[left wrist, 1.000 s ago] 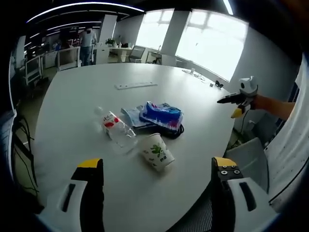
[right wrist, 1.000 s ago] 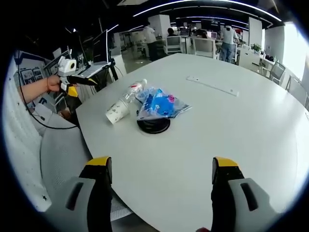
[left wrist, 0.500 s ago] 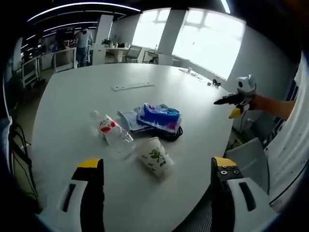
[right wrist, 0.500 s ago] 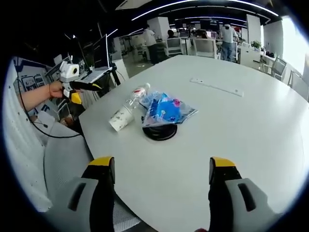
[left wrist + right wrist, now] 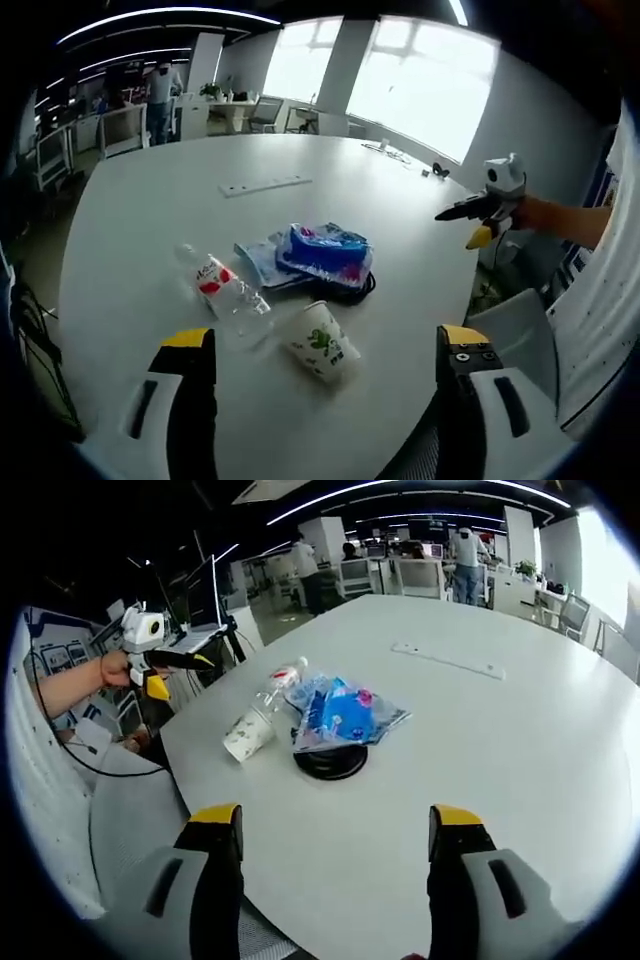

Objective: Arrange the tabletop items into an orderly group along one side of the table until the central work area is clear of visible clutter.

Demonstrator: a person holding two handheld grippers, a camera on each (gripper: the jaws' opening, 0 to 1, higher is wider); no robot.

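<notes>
You have hardly begun: both your left gripper (image 5: 325,370) and right gripper (image 5: 335,845) gape wide, holding nothing. The cup (image 5: 322,342), bottle (image 5: 222,289) and blue packet (image 5: 325,252) on a dark disc (image 5: 330,762) lie clustered at 12 o'clock near the table (image 5: 150,210) edge, ungrouped.

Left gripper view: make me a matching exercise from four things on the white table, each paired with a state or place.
Things:
1. clear plastic bottle with red label
2. white paper cup with green print
3. blue plastic bag
4. long white power strip

States or places:
A. lies alone toward the table's far side
B. crumpled on top of a black round object
C. on its side, nearest the left tool
D. transparent, lying flat beside the cup

Pairs: 1-D, 2-C, 3-B, 4-A
</notes>
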